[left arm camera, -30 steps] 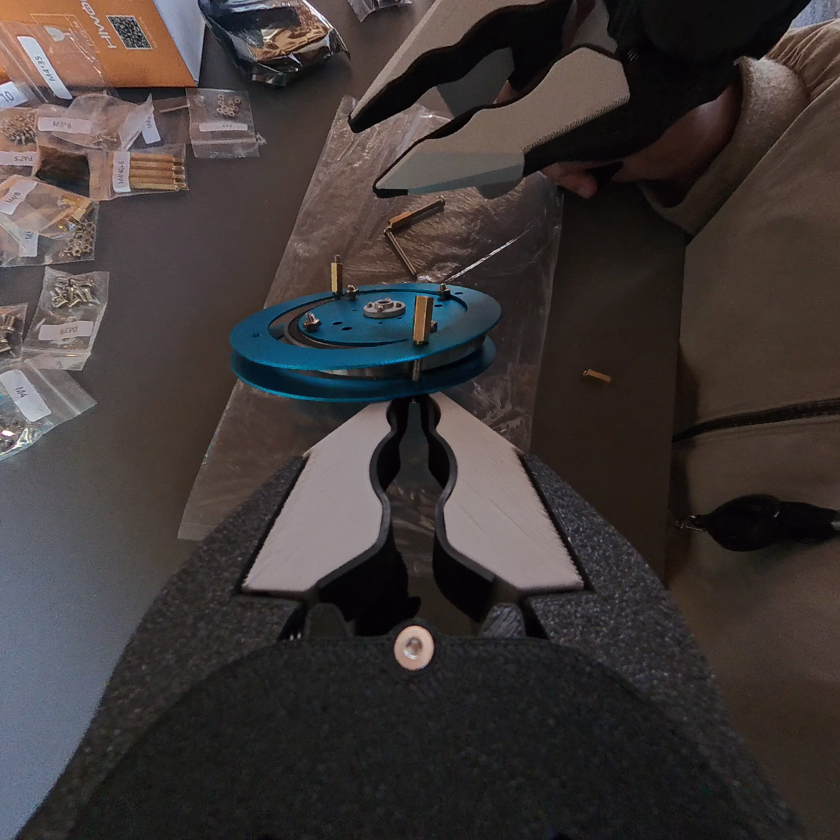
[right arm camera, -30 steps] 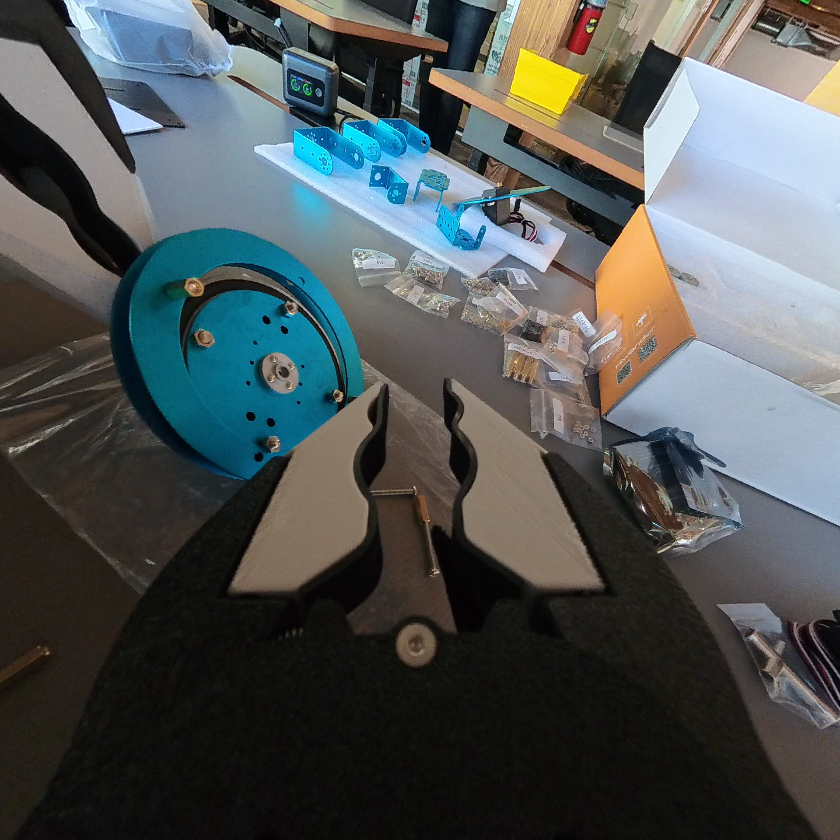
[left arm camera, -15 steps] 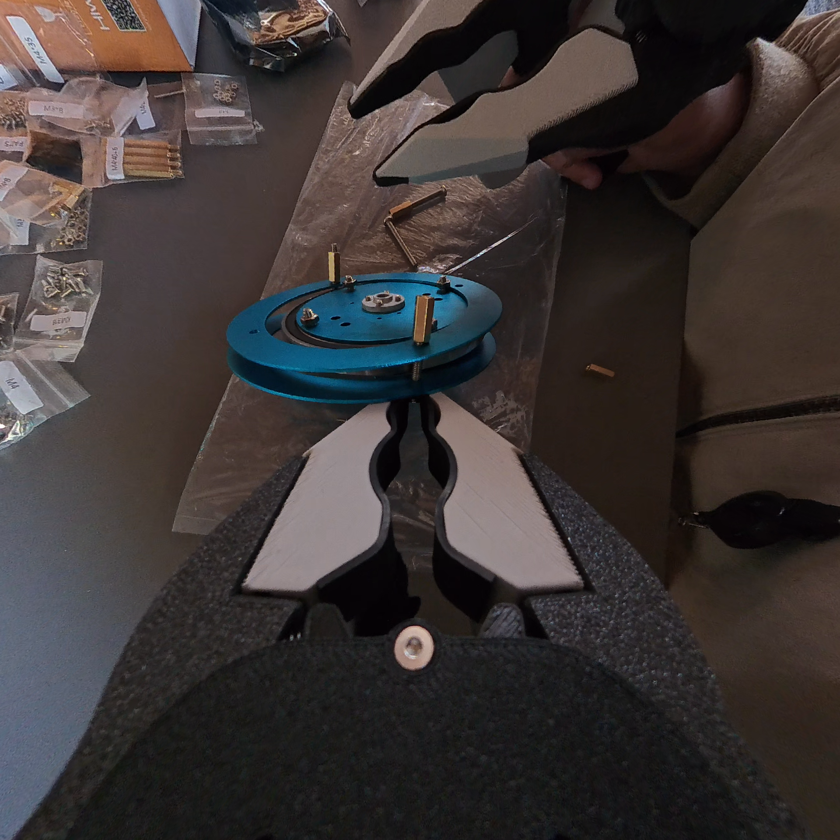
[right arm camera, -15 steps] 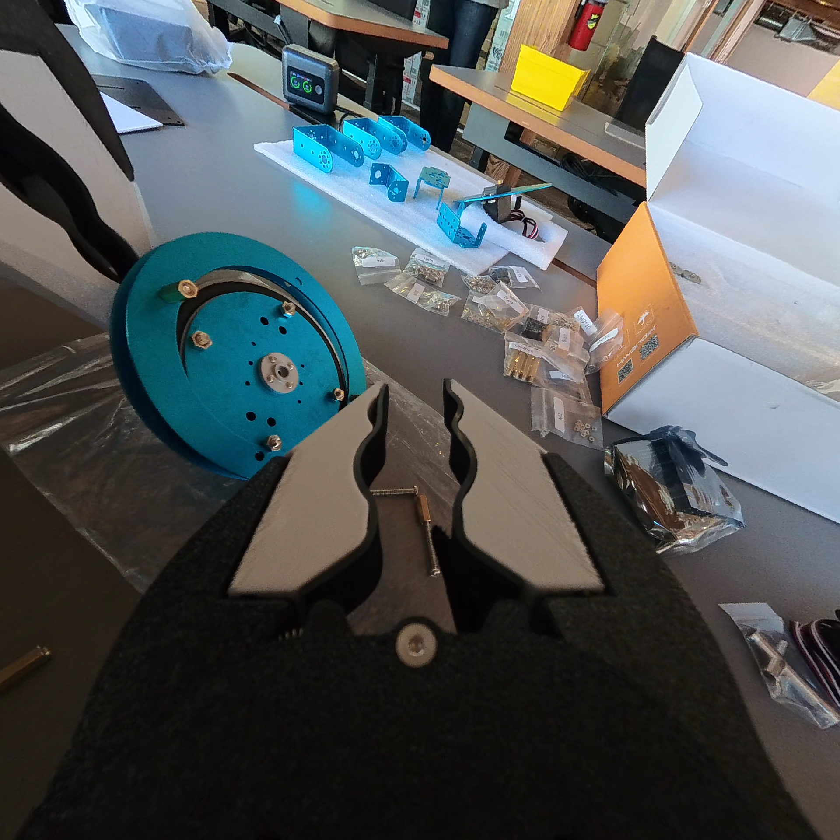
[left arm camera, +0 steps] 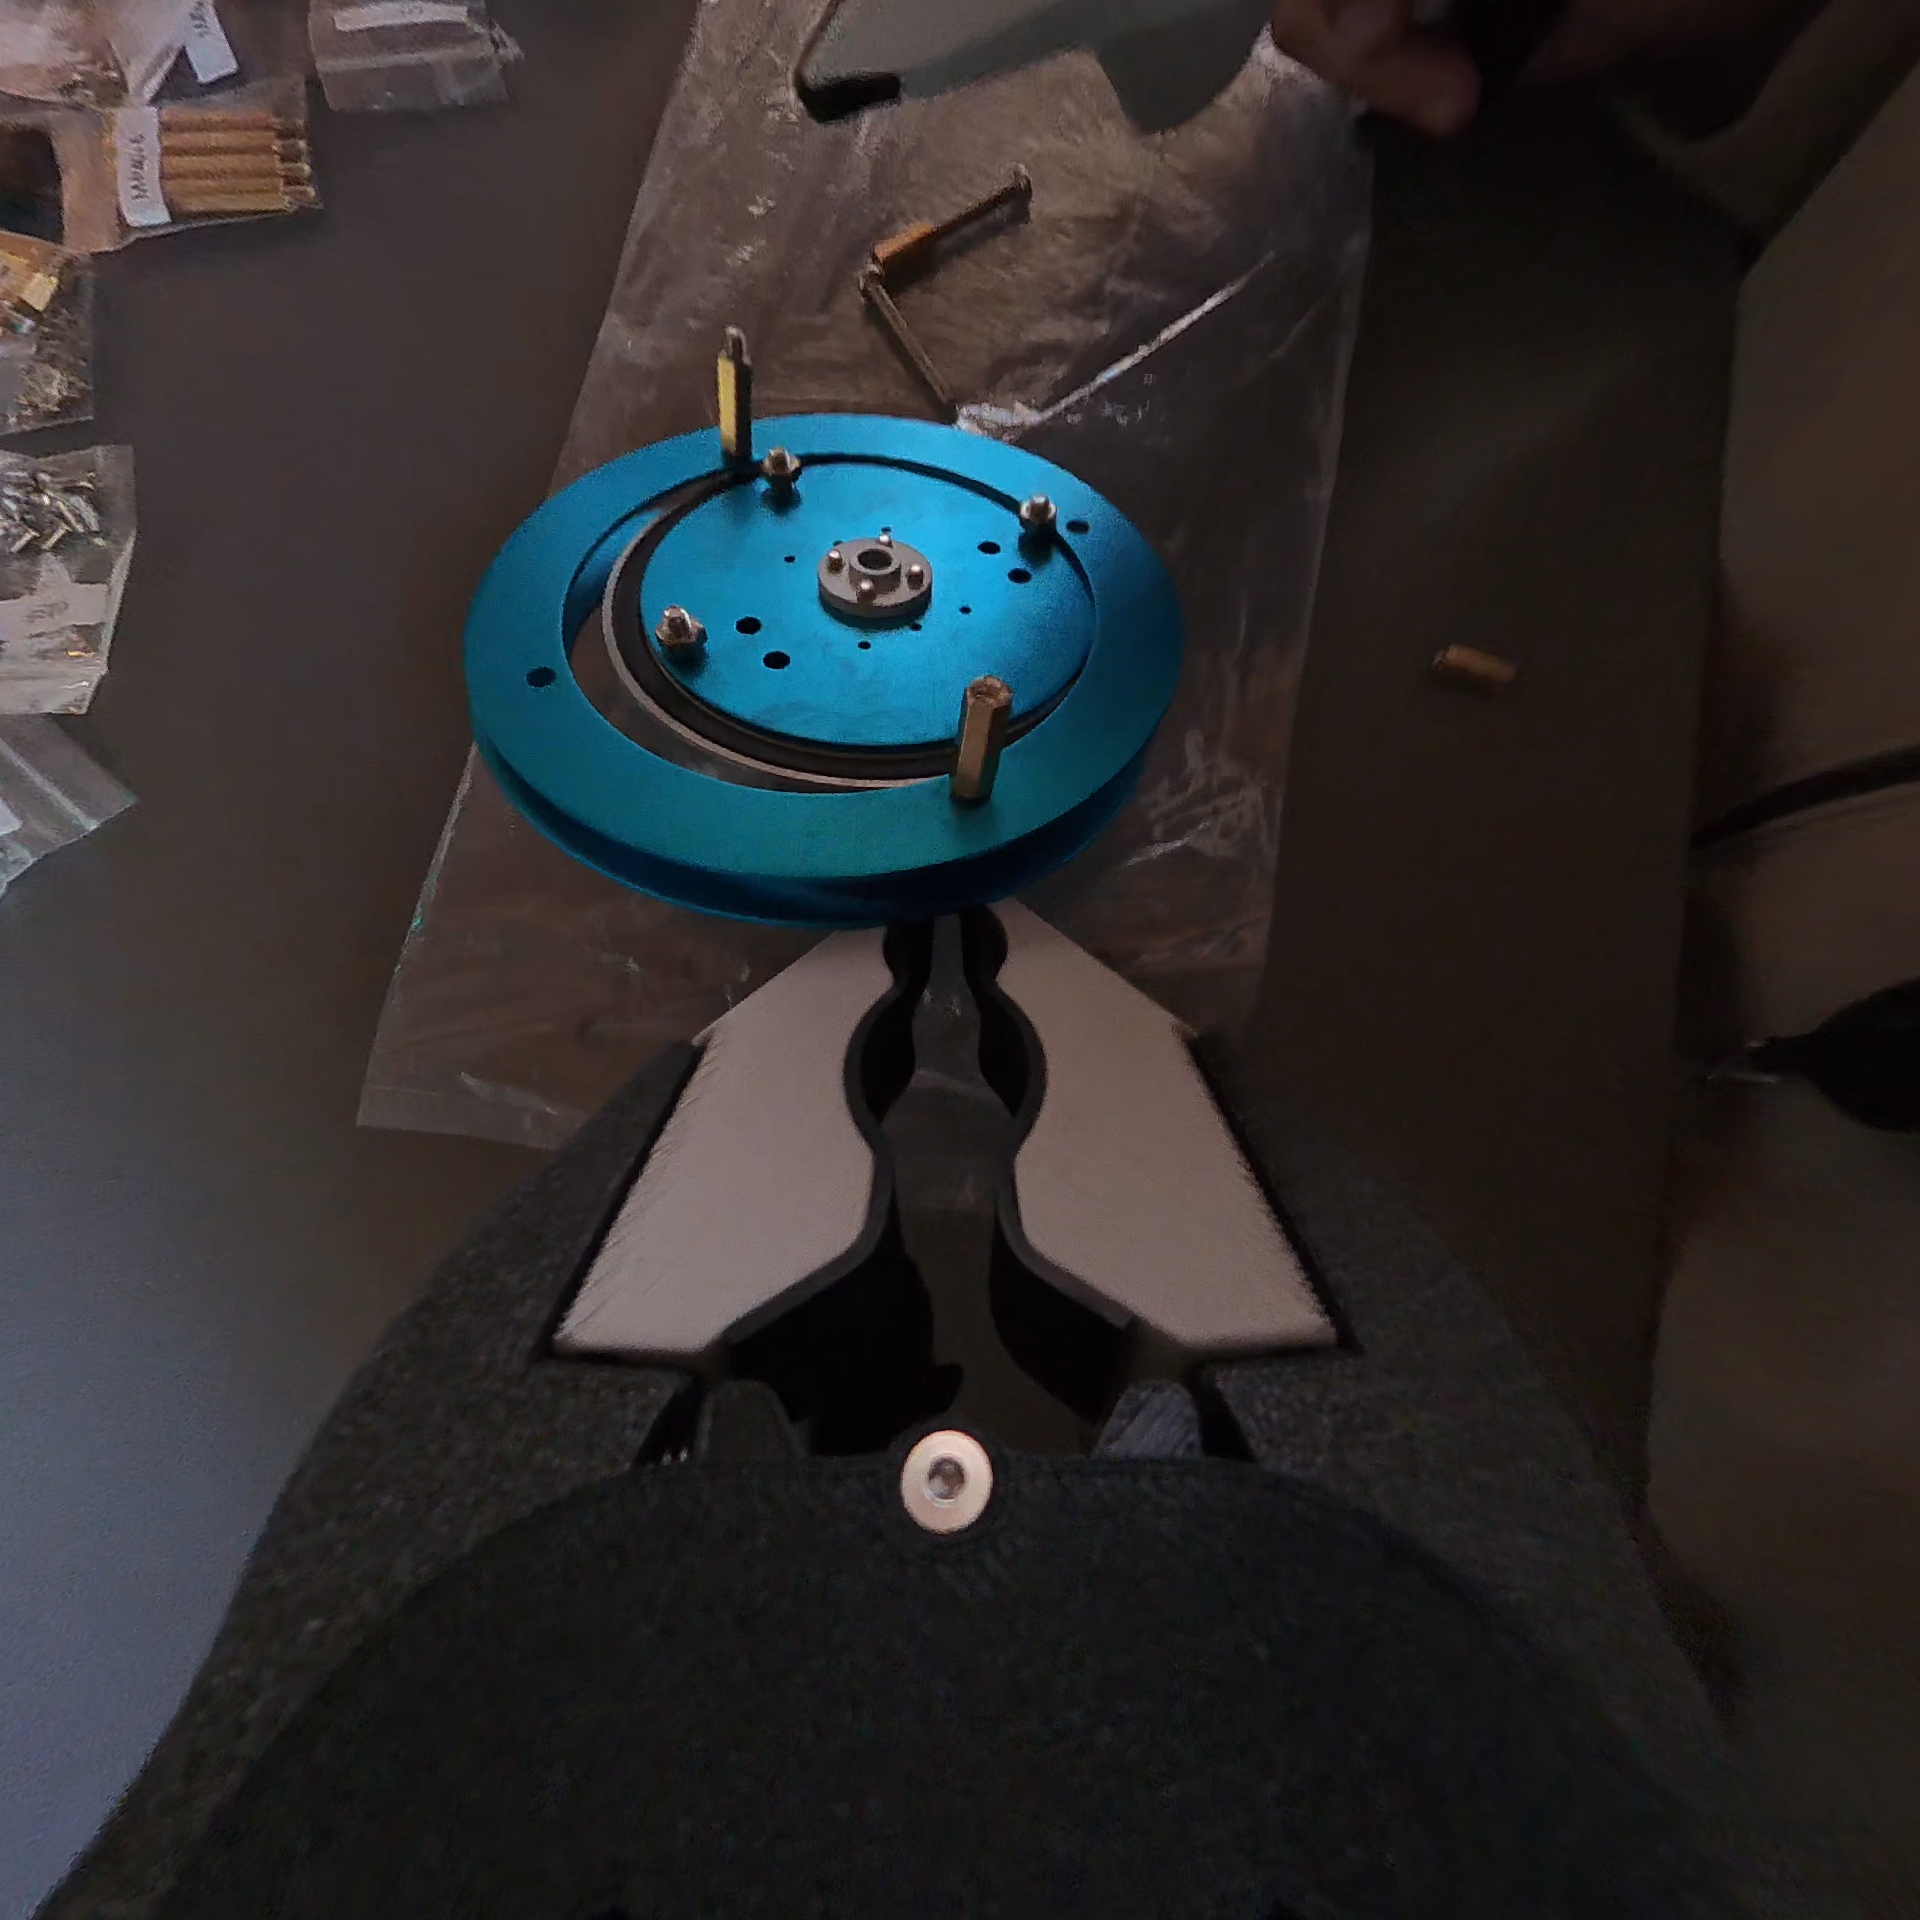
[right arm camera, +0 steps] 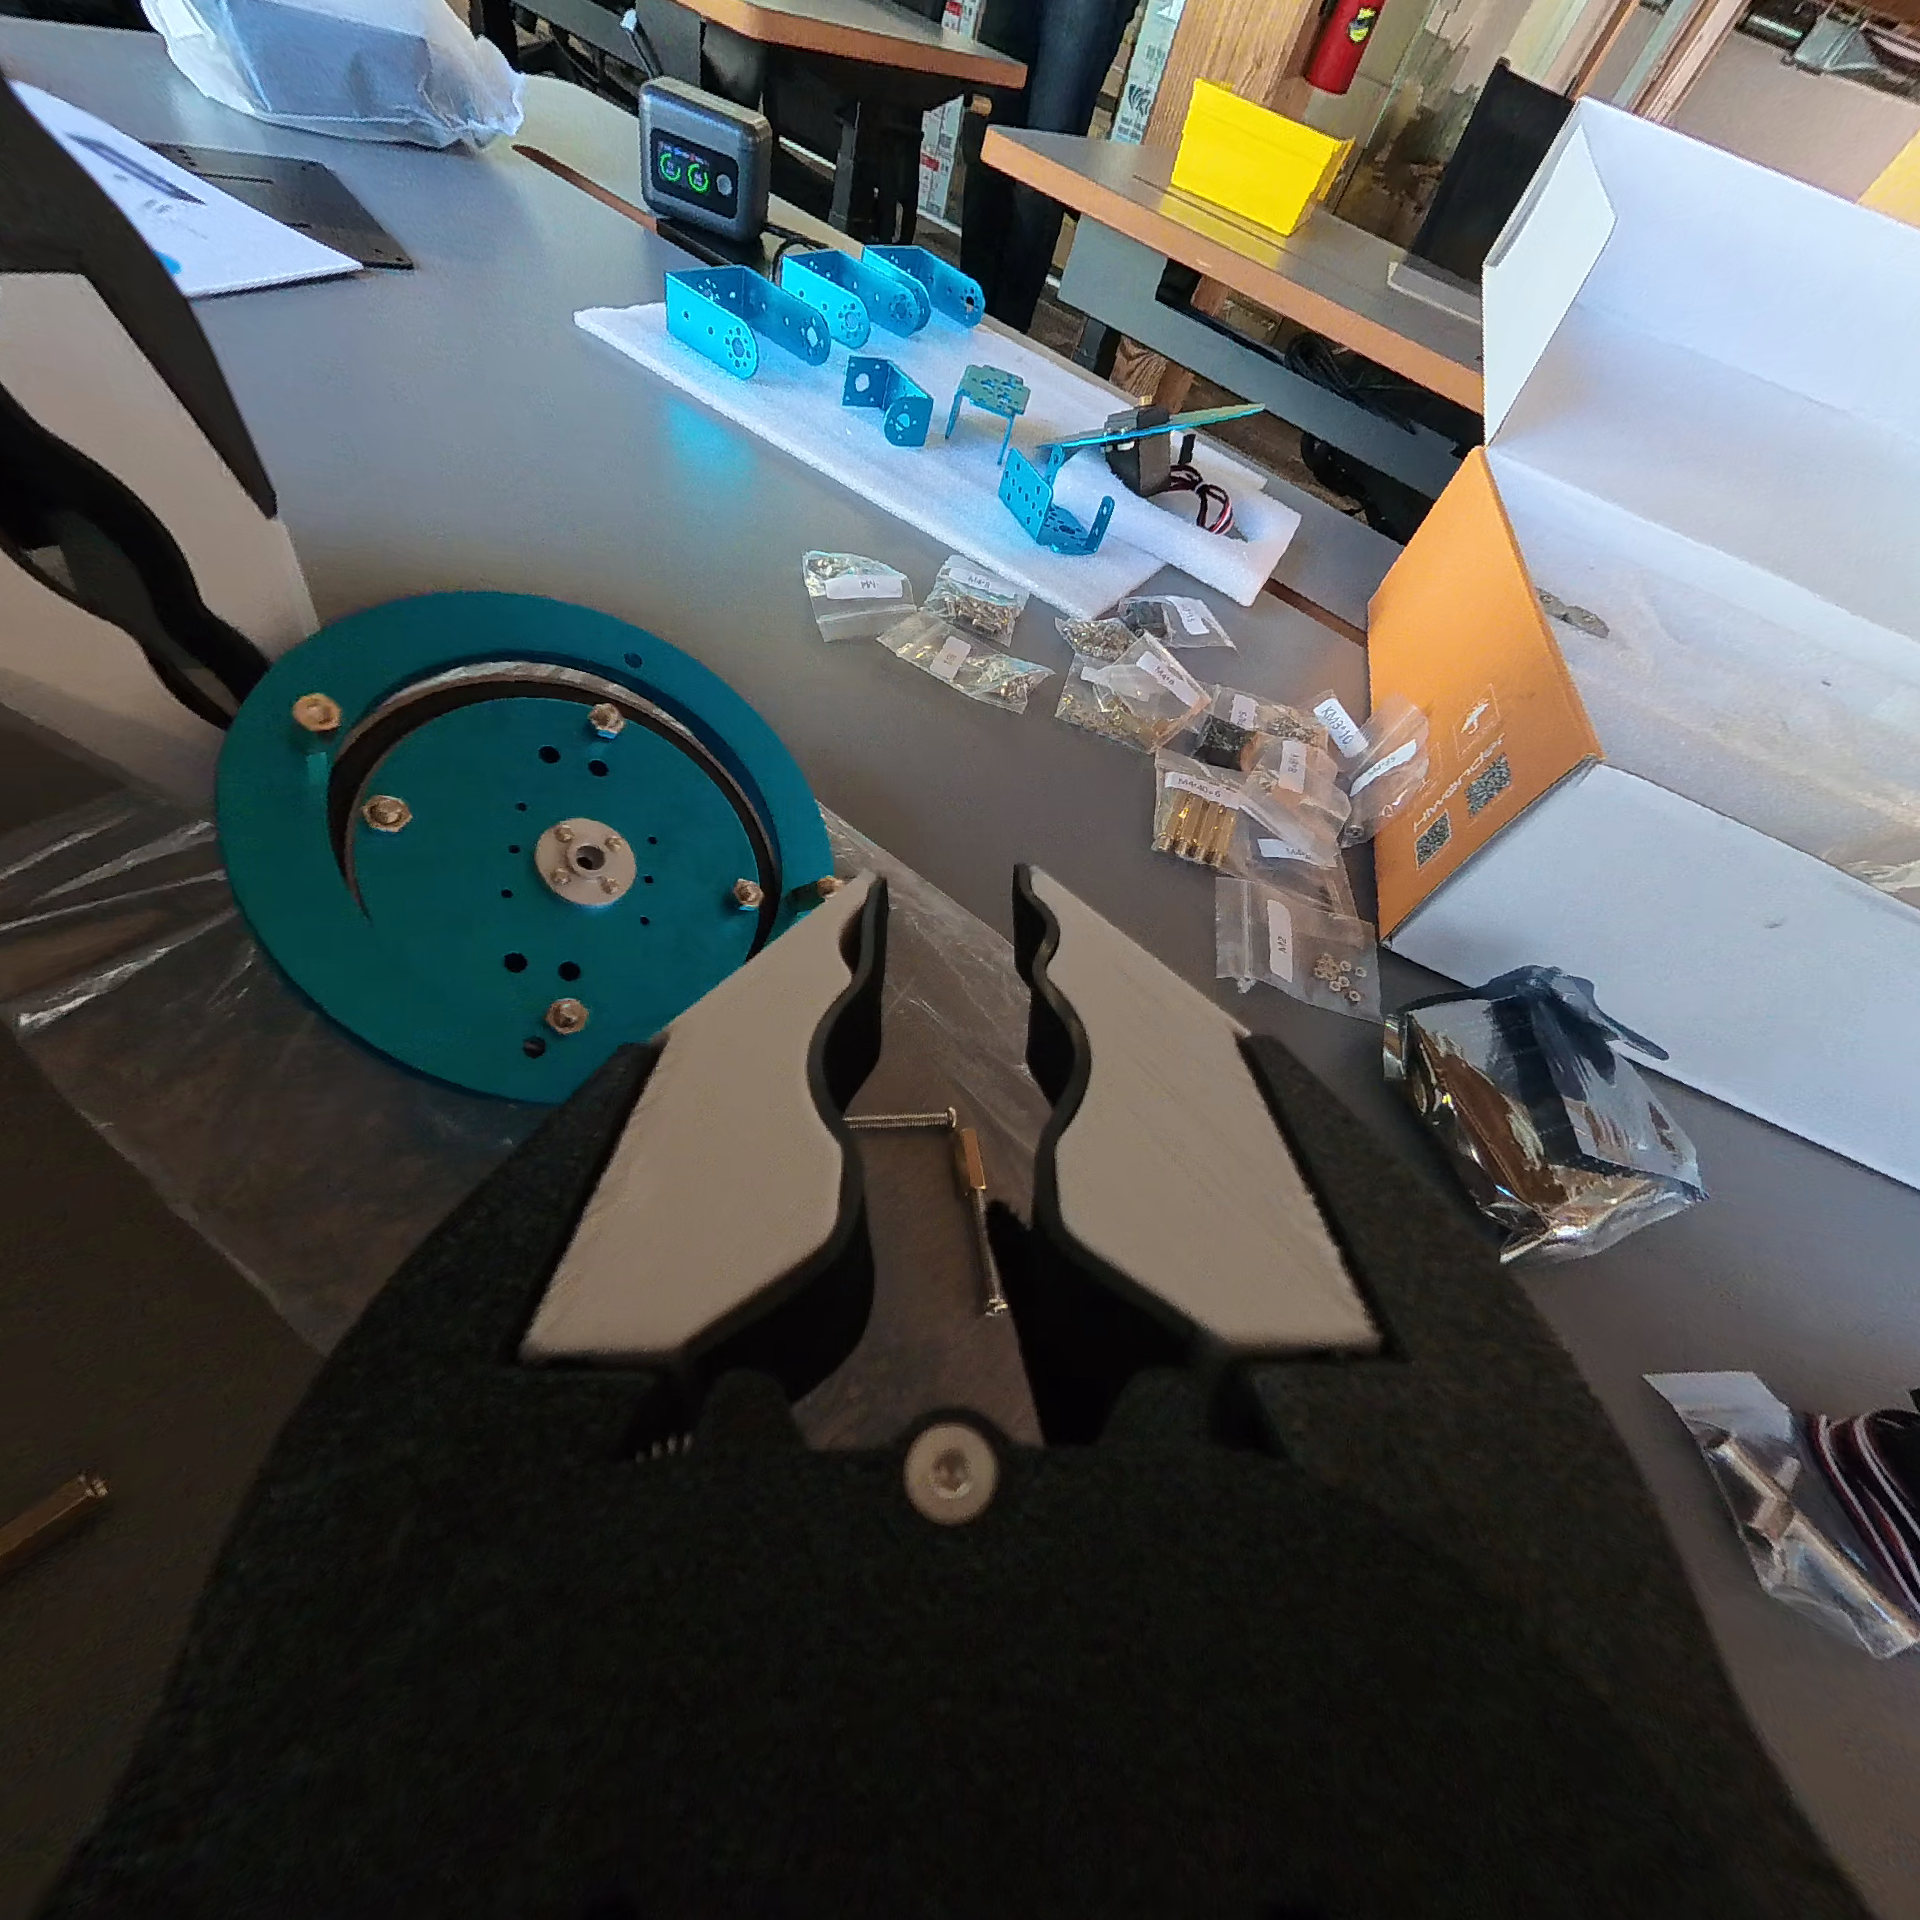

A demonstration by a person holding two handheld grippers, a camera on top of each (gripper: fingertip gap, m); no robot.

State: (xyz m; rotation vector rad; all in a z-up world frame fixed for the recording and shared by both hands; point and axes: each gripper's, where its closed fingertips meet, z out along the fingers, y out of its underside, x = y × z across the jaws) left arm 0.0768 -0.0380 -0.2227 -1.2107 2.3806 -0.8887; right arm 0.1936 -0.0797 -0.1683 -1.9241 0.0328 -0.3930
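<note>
**Left clamped on blue disc rim; right empty, apart**

Left gripper (left arm camera: pixel 945 920): jaws pinched together on the near rim of the blue turntable disc assembly (left arm camera: pixel 831 665), holding it off the table, slightly tilted. Two brass standoffs (left arm camera: pixel 979 740) upright on the outer ring, steel hub (left arm camera: pixel 871 582) at centre, nuts on the inner plate. Disc hangs over a clear plastic bag (left arm camera: pixel 1195 312) lying flat on the grey table (left arm camera: pixel 312 343).

Right gripper (right arm camera: pixel 948 904): jaws apart, nothing between them, left fingertip just beside the disc's edge. Seen between the fingers, on the plastic: a loose long screw (right arm camera: pixel 902 1118) and a screw with standoff (right arm camera: pixel 977 1205), touching at one end. Another brass standoff (right arm camera: pixel 47 1519) lies apart on the table, at lower left.

Further back: small labelled zip bags of hardware (right arm camera: pixel 1122 696) in a cluster, writing on the labels not given. Blue servo brackets (right arm camera: pixel 810 312) on a white foam sheet (right arm camera: pixel 1039 520). Open orange-and-white carton (right arm camera: pixel 1475 717) with printed logo and square codes at right. Silver foil pouch (right arm camera: pixel 1538 1122) just in front of it.
</note>
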